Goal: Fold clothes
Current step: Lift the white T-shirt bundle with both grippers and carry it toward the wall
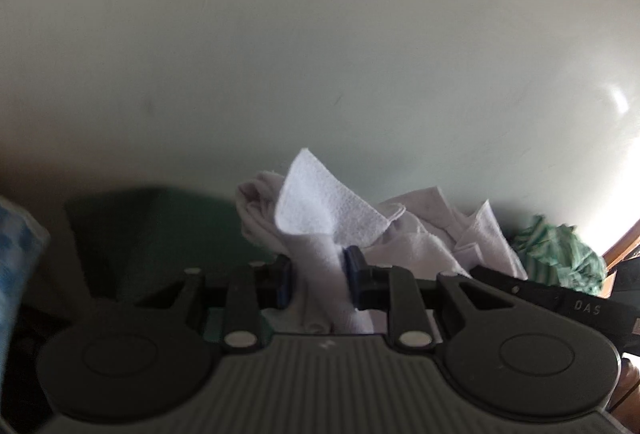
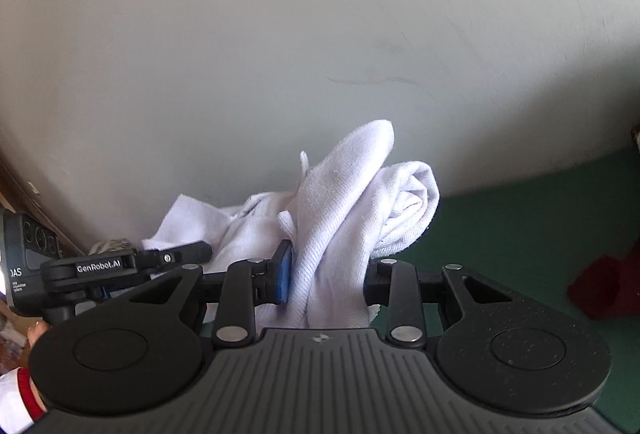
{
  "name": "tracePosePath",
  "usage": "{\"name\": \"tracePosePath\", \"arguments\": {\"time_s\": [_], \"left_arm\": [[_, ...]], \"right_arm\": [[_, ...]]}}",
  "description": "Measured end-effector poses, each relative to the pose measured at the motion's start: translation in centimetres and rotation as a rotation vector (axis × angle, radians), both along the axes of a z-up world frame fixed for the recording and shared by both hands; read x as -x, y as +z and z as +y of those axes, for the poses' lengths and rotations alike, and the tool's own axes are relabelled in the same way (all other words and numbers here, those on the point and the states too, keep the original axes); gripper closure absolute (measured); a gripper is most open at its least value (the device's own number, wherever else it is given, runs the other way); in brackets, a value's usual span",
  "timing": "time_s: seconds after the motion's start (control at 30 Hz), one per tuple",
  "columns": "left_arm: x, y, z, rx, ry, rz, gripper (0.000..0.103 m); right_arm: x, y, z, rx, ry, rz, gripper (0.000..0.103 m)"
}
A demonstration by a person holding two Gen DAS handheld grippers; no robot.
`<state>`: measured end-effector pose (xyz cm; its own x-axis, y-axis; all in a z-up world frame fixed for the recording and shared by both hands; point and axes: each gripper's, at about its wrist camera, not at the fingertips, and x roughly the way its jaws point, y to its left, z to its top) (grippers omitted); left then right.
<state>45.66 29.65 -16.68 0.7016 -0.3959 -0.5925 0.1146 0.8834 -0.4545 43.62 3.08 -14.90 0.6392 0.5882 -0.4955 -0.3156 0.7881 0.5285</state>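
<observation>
A white knit garment (image 1: 320,209) is bunched between the blue pads of my left gripper (image 1: 318,274), which is shut on it; a corner flap stands up above the fingers. More of the white garment (image 2: 344,201) rises in thick folds out of my right gripper (image 2: 326,274), also shut on it. The rest of the cloth trails to the side in each view. The other gripper's black finger (image 1: 520,284) reaches in from the right of the left wrist view, and the left gripper's body (image 2: 120,266) shows at the left of the right wrist view.
A pale wall (image 1: 320,53) fills the background close ahead. A dark green surface (image 2: 520,226) lies below. A green striped cloth (image 1: 560,254) sits at right, a dark red cloth (image 2: 608,282) at the right edge, a blue patterned item (image 1: 16,254) at left.
</observation>
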Motion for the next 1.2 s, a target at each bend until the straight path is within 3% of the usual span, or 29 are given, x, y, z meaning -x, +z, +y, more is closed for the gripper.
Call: {"name": "tracePosePath", "arguments": {"time_s": [0.17, 0.23, 0.3, 0.37, 0.47, 0.53, 0.57, 0.6, 0.67, 0.73, 0.83, 0.93, 1.1, 1.2], "left_arm": [[-1.0, -3.4, -0.3, -0.018, -0.003, 0.017, 0.076], [-0.6, -3.9, 0.1, -0.040, -0.008, 0.015, 0.055], [0.4, -3.8, 0.7, -0.083, -0.015, -0.010, 0.047], [2.1, -3.0, 1.3, -0.156, 0.001, -0.059, 0.045], [4.4, -0.9, 1.7, -0.193, 0.029, -0.154, 0.054], [6.0, 0.5, 2.0, -0.210, 0.047, -0.218, 0.055], [6.7, 1.2, 2.1, -0.218, 0.056, -0.250, 0.056], [6.7, 1.7, 1.5, -0.203, 0.033, -0.261, 0.061], [6.1, 1.4, -0.8, -0.187, -0.055, -0.245, 0.066], [5.3, 0.0, -2.9, -0.247, -0.092, -0.207, 0.072], [4.5, -3.2, -3.4, -0.352, -0.088, -0.131, 0.081], [4.8, -4.1, -2.2, -0.341, -0.108, -0.152, 0.081], [3.5, -2.3, -3.6, -0.445, -0.167, -0.166, 0.080], [4.9, -0.3, -4.4, -0.483, -0.170, -0.231, 0.080]], "right_arm": [[-0.3, -3.1, 0.2, 0.077, -0.026, 0.019, 0.069], [0.1, -3.6, 0.4, 0.127, -0.023, 0.023, 0.065], [0.5, -3.1, 0.1, 0.164, -0.034, -0.011, 0.051], [1.0, -2.1, -0.3, 0.195, -0.051, -0.061, 0.044], [1.7, -0.6, -0.9, 0.242, -0.077, -0.135, 0.043], [2.2, 0.4, -1.3, 0.273, -0.094, -0.184, 0.048], [2.4, 0.9, -1.5, 0.289, -0.102, -0.209, 0.059], [2.5, 1.2, -1.2, 0.309, -0.093, -0.227, 0.069], [2.5, 0.8, 0.6, 0.366, -0.028, -0.238, 0.077], [2.4, -0.3, 2.3, 0.441, 0.011, -0.229, 0.082], [1.5, -2.1, 3.7, 0.546, 0.004, -0.224, 0.083], [0.7, -2.9, 2.8, 0.553, -0.014, -0.217, 0.086], [0.6, -3.0, 2.9, 0.577, -0.009, -0.236, 0.082], [2.1, -0.1, 2.0, 0.486, -0.009, -0.274, 0.080]]}}
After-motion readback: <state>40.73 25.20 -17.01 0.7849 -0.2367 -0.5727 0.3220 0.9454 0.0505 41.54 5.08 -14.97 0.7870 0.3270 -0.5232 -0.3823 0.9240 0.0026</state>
